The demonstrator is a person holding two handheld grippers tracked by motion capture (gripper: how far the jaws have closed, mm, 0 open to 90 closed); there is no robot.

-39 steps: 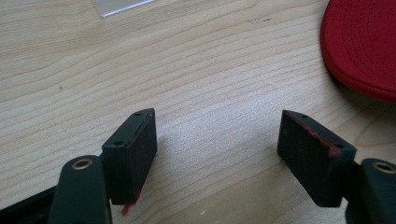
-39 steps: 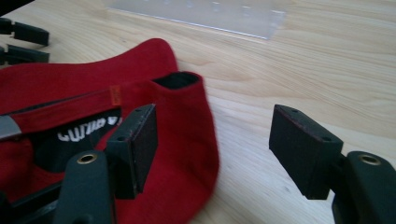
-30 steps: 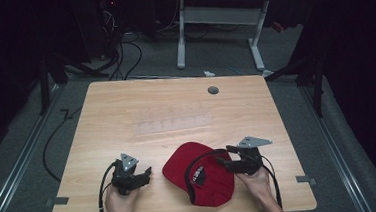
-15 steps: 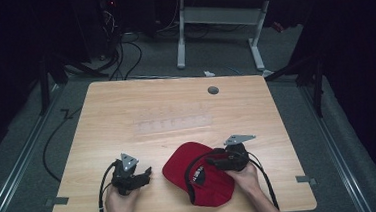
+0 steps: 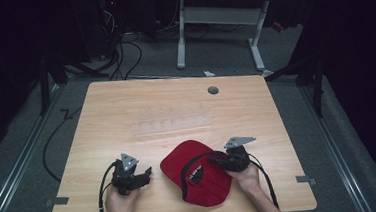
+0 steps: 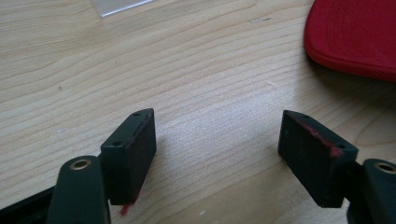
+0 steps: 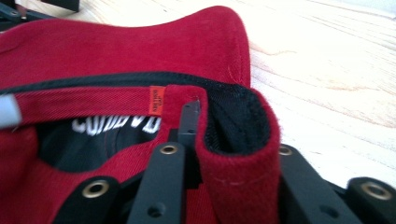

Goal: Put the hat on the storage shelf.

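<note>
Left of the red baseball cap (image 5: 196, 171), the left tongs (image 5: 142, 177) rest low on the worktop (image 5: 166, 112), jaws spread wide over bare wood with nothing between them; they look parked, perhaps ready to steady the cap's near edge, which sits just beside them. The cap lies upside down near the worktop's front edge, its black lining and white lettering showing. At the cap's right side the right tongs (image 7: 201, 140) are pressed together on a fold of its red rim, apparently to lift or turn it. Compared with a second ago, the right tongs have moved inward onto the cap; the left tongs have stayed put.
</note>
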